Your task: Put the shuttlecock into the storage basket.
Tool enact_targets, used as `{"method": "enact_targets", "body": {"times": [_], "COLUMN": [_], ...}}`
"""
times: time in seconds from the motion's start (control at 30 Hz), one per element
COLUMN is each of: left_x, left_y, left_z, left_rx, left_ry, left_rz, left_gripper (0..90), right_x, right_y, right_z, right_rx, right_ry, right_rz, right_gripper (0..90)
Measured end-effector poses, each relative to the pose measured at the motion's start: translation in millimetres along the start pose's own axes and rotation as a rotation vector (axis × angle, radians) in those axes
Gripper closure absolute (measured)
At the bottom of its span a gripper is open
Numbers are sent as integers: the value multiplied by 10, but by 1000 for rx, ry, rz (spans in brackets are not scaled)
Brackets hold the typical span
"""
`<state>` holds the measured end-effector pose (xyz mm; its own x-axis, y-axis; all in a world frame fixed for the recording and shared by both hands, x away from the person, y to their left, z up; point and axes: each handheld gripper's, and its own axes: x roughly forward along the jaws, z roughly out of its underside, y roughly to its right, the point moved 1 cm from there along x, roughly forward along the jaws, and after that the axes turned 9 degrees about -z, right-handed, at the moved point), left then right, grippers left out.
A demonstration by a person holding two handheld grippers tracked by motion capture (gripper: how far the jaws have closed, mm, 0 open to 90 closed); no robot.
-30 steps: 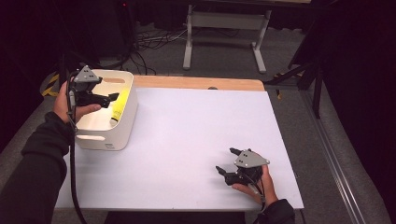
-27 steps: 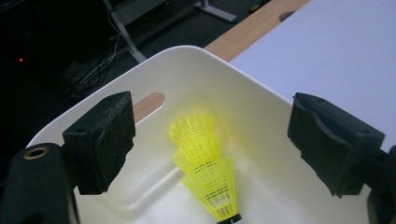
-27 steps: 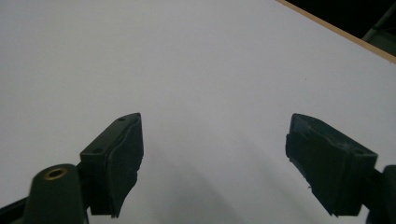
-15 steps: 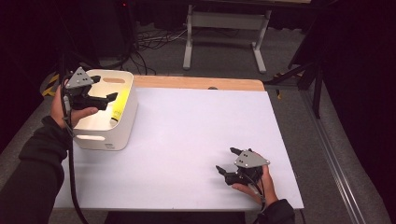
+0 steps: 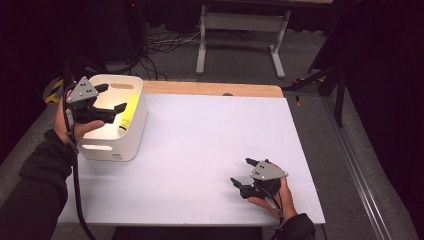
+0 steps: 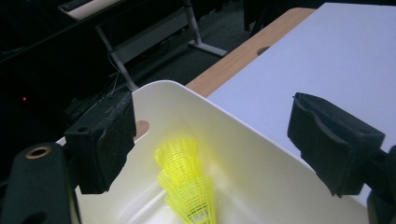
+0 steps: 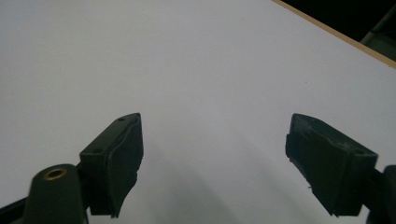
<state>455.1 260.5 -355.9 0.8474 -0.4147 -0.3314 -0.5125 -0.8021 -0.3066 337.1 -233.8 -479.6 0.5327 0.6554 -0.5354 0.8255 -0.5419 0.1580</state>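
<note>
**Left hand-held gripper over bin, shuttlecocks below**

Dark room, cables and a metal stand (image 5: 240, 30) on the floor behind; white table (image 5: 200, 150) with a wooden strip along its far edge. White bin (image 5: 131, 131) sits at the table's far-left corner.

Left hand-held gripper (image 5: 111, 99) hovers over the bin's open top, jaws spread, nothing between them. In the left gripper view the yellow shuttlecocks (image 6: 189, 186), a nested stack, lie inside the bin (image 6: 261, 158) below and between the jaws, leaning against the inner wall. Long axis of the stack runs roughly away from the camera, slightly tilted, wide skirt end toward the far wall; the cork end is cut off at the frame bottom, can't tell how it sits. From the high view a yellow patch (image 5: 126, 114) shows at the bin's right inner wall, just beside the left jaws.

Right hand-held gripper (image 5: 246, 176) rests low near the table's front-right, well apart from the bin, jaws spread and empty; bare table surface ahead of it (image 7: 210, 126).

Left hand is clearly the nearer one. Judgement: a grab would mean dropping straight down and closing across the stack's skirt; a release already made looks just as possible.
</note>
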Motion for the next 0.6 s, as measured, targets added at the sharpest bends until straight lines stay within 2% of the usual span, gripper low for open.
{"method": "enact_targets", "body": {"times": [0.6], "left_x": [-104], "left_y": [165], "left_z": [8], "left_rx": [0], "left_ry": [60], "left_rz": [21], "left_gripper": [159], "right_x": [-5], "right_y": [2], "right_z": [-5], "right_rx": [0], "right_ry": [3], "right_rz": [1], "right_gripper": [196]}}
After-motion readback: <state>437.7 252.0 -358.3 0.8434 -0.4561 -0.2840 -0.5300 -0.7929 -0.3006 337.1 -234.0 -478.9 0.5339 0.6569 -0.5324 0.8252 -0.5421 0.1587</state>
